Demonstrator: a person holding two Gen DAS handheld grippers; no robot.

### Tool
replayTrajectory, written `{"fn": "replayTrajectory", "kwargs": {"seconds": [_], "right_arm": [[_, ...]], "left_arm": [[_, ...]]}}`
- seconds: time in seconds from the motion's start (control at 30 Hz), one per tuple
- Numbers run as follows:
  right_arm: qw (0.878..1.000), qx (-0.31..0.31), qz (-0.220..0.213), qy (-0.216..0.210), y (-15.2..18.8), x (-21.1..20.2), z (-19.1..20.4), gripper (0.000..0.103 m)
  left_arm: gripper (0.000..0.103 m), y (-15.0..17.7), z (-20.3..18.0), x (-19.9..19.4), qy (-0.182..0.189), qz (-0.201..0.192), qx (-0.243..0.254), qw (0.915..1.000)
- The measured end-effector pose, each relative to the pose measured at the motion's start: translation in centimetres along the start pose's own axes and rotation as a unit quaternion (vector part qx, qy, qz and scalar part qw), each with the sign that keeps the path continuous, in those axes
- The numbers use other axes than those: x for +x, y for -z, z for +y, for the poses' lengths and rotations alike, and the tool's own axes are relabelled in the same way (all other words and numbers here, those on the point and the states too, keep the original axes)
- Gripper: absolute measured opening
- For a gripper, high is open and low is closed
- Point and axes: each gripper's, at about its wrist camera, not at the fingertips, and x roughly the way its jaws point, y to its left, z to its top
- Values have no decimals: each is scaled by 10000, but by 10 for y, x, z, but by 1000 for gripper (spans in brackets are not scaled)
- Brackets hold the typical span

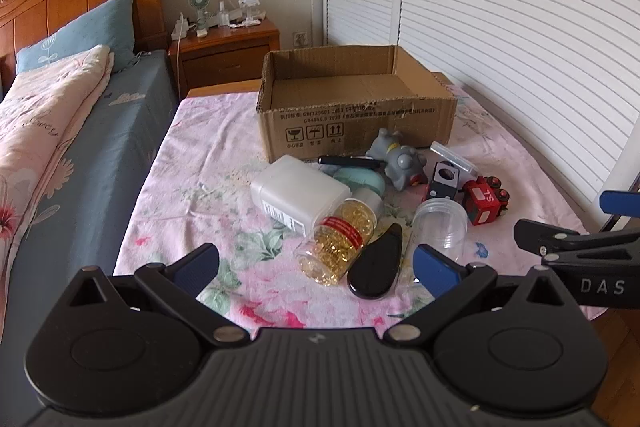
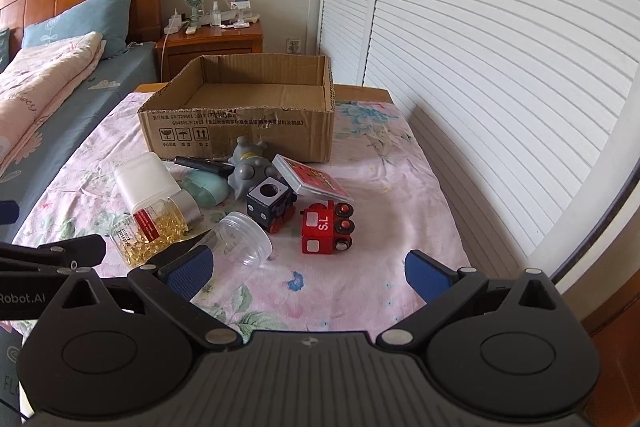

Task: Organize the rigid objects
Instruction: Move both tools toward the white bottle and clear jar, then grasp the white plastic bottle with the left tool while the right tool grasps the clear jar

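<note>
Sorting not begun: cardboard box (image 2: 240,115) empty, my left gripper (image 1: 316,267) and right gripper (image 2: 308,271) both spread wide, holding nothing.
Loose on the bedspread before the box: capsule bottle (image 1: 340,243), clear jar (image 2: 240,239), red toy train (image 2: 326,229), grey toy (image 1: 398,159).

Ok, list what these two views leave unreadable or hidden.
- Cardboard box floor, near part: both views, hidden by its front wall.
- Black pen: right wrist view, end hidden behind the grey toy.
- Nightstand clutter: both views, too small to identify.
</note>
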Motion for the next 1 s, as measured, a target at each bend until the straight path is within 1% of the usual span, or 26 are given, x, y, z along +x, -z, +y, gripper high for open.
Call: {"fn": "replayTrajectory", "kwargs": {"seconds": [0.1, 0.23, 0.33, 0.43, 0.57, 0.67, 0.83, 0.93, 1.0], "right_arm": [[9994, -173, -224, -184, 2, 1, -1, 103], [9967, -526, -271, -549, 5, 11, -1, 103], [9926, -873, -181, -828, 10, 21, 2, 103], [9854, -1153, -43, -1250, 13, 34, 6, 103], [9709, -1671, 6, -1714, 9, 48, 17, 103], [9602, -1992, 68, -1954, 1, 61, 24, 103], [9487, -2219, 320, -2231, -12, 85, 32, 103], [9436, -2258, 579, -2351, -12, 96, 36, 103], [9414, -2278, 709, -2384, -9, 97, 38, 103]], "left_arm": [[102, 0, 5, 5, 138, -64, 29, 9999], [102, 4, 11, 13, 150, -180, 159, 9996], [102, 9, 19, 23, 212, -156, 238, 9994], [102, 16, 27, 31, 294, -177, 296, 9990], [102, 24, 38, 40, 396, -178, 355, 9984], [102, 27, 43, 47, 529, -133, 491, 9973], [102, 28, 48, 58, 576, -10, 512, 9970], [102, 29, 52, 62, 643, 5, 471, 9968], [102, 30, 54, 63, 674, 6, 456, 9967]]}}
